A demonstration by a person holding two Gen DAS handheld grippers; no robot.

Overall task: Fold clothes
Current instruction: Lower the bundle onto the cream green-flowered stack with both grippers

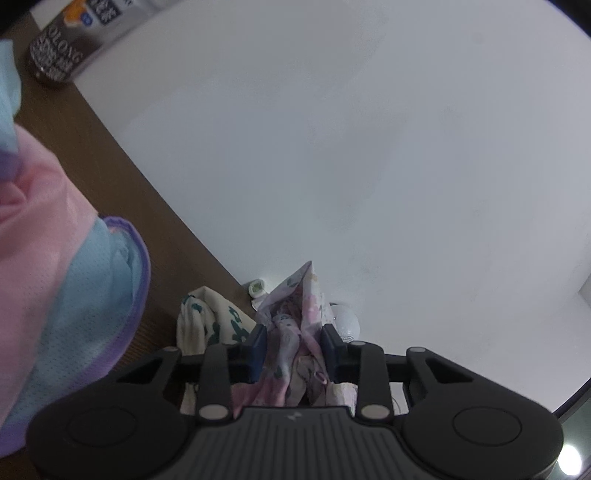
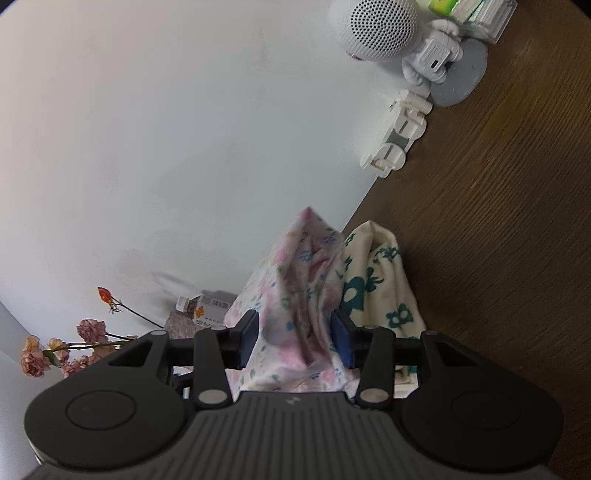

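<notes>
Pale pink floral cloth [image 1: 291,332], bunched into a peak, hangs lifted above the brown wooden tabletop [image 2: 498,221] and near the white wall, gripped from both ends at once. A cream garment with green flowers [image 2: 380,280] lies on the tabletop just beside it, and a pink-and-blue mesh garment [image 1: 62,266] fills the left edge of the left wrist view.

The likeliest trouble, on this evidence, is a crumpled fold: each claw has gathered a thick wad rather than a clean edge or corner, so the cloth may be laid down wrinkled or slip out unevenly. A trailing hem could also drag the cream garment along, or sweep toward the white speaker [image 2: 376,29] and small white figure [image 2: 432,59] standing at the wall.

The left claw [image 1: 293,352] is partly closed, its blue pads pinching the bunched floral cloth from both sides. The right claw [image 2: 295,339] stands a little wider, with the same cloth filling the gap and pressed against both pads.
</notes>
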